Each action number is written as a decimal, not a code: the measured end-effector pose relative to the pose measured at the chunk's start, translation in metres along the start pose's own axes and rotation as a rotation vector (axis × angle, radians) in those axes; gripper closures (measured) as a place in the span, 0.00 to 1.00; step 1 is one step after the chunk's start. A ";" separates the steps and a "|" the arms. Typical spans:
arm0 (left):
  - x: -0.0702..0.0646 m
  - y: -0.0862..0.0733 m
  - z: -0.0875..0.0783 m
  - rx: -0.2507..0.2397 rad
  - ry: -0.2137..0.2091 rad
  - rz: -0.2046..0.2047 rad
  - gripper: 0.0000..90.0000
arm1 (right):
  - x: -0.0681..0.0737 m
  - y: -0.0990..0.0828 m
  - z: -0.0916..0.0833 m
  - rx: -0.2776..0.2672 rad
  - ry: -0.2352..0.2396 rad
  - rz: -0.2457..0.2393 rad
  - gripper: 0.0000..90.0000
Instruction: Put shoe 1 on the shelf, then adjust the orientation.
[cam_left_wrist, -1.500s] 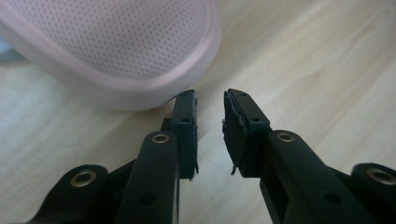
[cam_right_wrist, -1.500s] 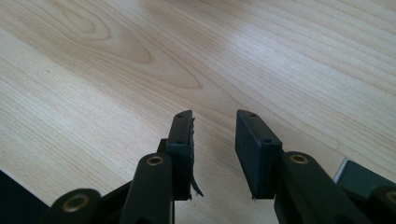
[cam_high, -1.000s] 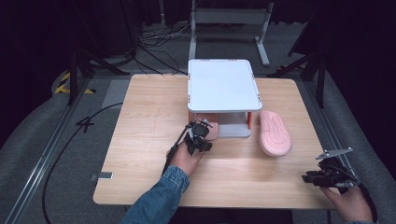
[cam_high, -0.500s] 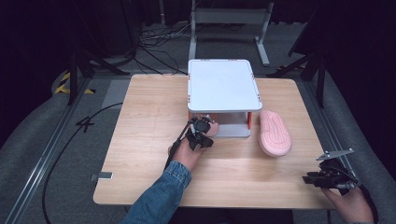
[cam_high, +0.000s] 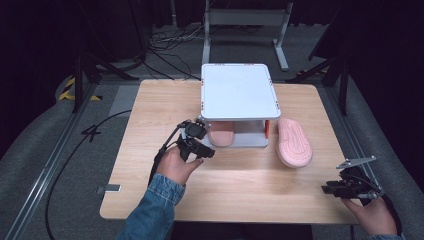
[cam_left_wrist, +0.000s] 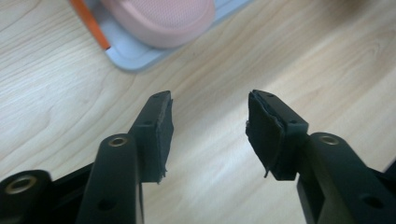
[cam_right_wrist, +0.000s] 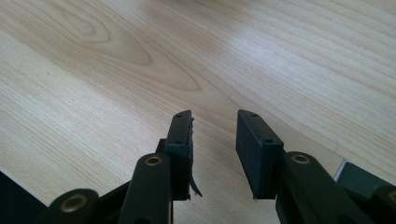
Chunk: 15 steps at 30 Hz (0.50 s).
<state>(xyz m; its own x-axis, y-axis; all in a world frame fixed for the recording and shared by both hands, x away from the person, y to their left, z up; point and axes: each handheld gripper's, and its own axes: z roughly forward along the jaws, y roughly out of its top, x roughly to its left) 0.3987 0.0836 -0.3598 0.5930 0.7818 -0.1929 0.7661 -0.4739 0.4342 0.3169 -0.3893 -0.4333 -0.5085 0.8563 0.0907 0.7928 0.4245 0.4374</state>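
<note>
where the pale grey two-tier plastic shelf rack (cam_high: 239, 92) stands at the middle of the light wooden table (cam_high: 150, 107), its lower tray holds one pink foam slipper (cam_high: 221, 136), toe end toward the person, while its flat top tier lies bare. a second pink foam slipper (cam_high: 294, 142) lies sole up on the table just beside the rack's right side, apart from it. the left gripper (cam_high: 196, 142) hangs just in front of the rack's lower tray, near the shelved slipper but clear of it; its jaws have just been opening and stand wide with nothing between them. the right gripper (cam_high: 334, 189) sits at the table's near right edge, well apart from both slippers, jaws parted around bare wood.

the left gripper view shows the slipper's (cam_left_wrist: 161, 21) dimpled surface, the tray's grey lip and an orange post (cam_left_wrist: 91, 25) at the corner, detail too small in the high view. the right gripper view gives wood grain between its pads (cam_right_wrist: 180, 140).
</note>
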 end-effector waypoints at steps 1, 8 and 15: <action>0.000 -0.001 -0.005 0.001 0.013 0.010 0.54 | 0.000 0.001 0.000 -0.002 0.001 -0.003 0.74; 0.021 -0.019 -0.038 -0.042 0.072 0.038 0.52 | -0.001 0.014 -0.008 -0.038 0.036 -0.003 0.74; 0.044 -0.037 -0.043 -0.021 0.083 -0.003 0.54 | 0.003 0.047 -0.018 -0.072 0.014 -0.045 0.74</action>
<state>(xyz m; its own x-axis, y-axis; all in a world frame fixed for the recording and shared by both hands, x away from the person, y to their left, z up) 0.3858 0.1525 -0.3469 0.5673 0.8145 -0.1213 0.7620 -0.4634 0.4524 0.3464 -0.3727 -0.3964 -0.5483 0.8322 0.0822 0.7431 0.4397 0.5045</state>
